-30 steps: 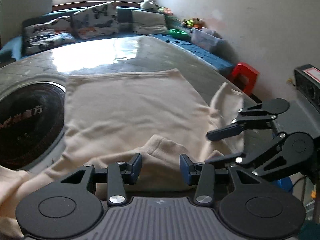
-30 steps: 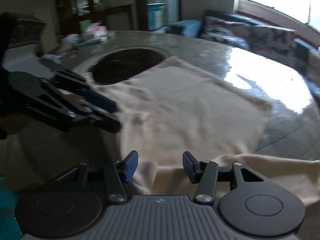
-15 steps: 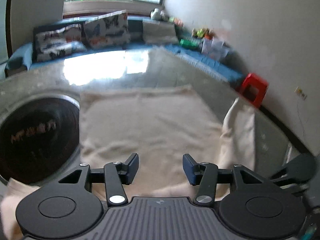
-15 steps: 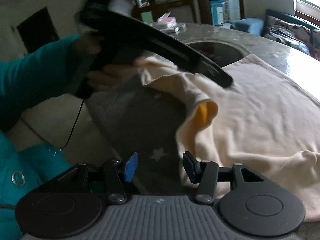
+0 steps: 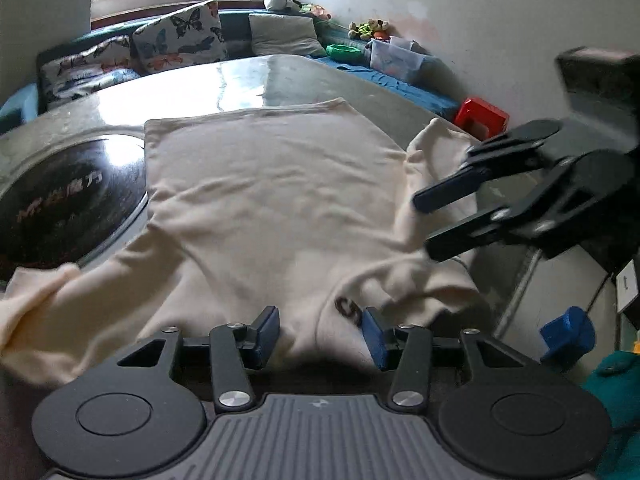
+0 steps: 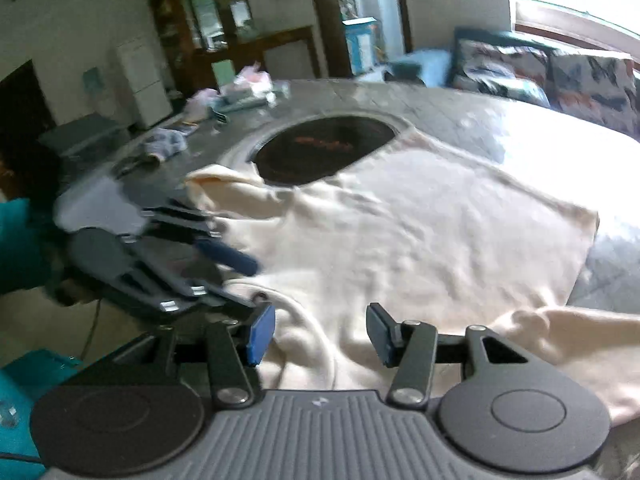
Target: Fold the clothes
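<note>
A cream sweatshirt (image 5: 272,200) lies spread on the round stone table (image 5: 240,76), hem far, collar near me. It also shows in the right wrist view (image 6: 420,240). My left gripper (image 5: 320,332) is open over the collar edge, nothing between the fingers. It appears in the right wrist view (image 6: 224,264), at the left over the near edge of the garment. My right gripper (image 6: 320,332) is open over the collar and shoulder area. In the left wrist view it (image 5: 428,220) hovers over the right sleeve (image 5: 436,148). The left sleeve (image 5: 44,304) trails off to the near left.
A dark round inset (image 5: 56,204) sits in the table, partly under the garment's left edge. A sofa with cushions (image 5: 176,40) runs behind the table. A red stool (image 5: 484,116) stands right. Loose cloths and clutter (image 6: 192,136) lie on the far side.
Both grippers dropped back to the near edge of the sweatshirt, over the collar. The raised sleeve seen half a second ago now lies down on the table.
</note>
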Demonstrator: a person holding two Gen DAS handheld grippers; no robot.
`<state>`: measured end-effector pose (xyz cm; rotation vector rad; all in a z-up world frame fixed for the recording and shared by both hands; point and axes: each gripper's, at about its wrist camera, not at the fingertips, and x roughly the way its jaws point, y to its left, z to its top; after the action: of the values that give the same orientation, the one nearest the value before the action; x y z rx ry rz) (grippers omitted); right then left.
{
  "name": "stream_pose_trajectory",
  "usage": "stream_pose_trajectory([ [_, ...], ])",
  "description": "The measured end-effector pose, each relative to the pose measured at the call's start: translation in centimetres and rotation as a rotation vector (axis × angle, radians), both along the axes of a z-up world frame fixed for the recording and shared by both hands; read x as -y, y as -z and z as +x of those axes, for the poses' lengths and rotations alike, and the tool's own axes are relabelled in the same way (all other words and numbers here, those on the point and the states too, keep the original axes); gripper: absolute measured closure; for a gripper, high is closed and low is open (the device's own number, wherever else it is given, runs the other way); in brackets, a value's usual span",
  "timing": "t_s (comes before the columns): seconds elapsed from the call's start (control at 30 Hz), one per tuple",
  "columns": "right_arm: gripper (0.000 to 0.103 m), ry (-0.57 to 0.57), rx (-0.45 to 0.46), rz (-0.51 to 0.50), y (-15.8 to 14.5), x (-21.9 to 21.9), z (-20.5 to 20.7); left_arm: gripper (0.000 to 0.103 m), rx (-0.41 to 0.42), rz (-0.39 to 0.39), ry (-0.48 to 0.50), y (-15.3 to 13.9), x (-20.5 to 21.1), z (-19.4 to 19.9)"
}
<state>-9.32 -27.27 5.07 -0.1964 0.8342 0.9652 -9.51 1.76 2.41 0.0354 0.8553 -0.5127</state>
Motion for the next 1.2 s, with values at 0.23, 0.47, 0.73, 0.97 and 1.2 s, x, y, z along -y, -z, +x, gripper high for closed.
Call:
stream_pose_trajectory([
  [0.23,0.052,-0.065,-0.018,-0.088,2.0,-1.0,-0.5,0.053,0.085,-0.012,-0.087,-3.2,-1.2,1.8],
  [0.47,0.053,0.177,0.004,-0.081,1.1,1.8,4.4,0.054,0.043,0.000,-0.190,-1.8,-1.1,7.5],
  [0.73,0.057,0.480,0.025,-0.071,0.2,5.1,10.5,0.055,0.024,0.036,-0.246,0.3,-2.4,8.1],
  [0.97,0.071,0.644,-0.022,-0.111,3.0,6.2,17.3,0.056,0.058,0.057,-0.237,0.5,-2.7,7.1],
  [1.2,0.097,0.679,-0.007,-0.126,4.5,4.7,20.6,0.059,0.077,0.057,-0.228,0.5,-2.9,6.9],
])
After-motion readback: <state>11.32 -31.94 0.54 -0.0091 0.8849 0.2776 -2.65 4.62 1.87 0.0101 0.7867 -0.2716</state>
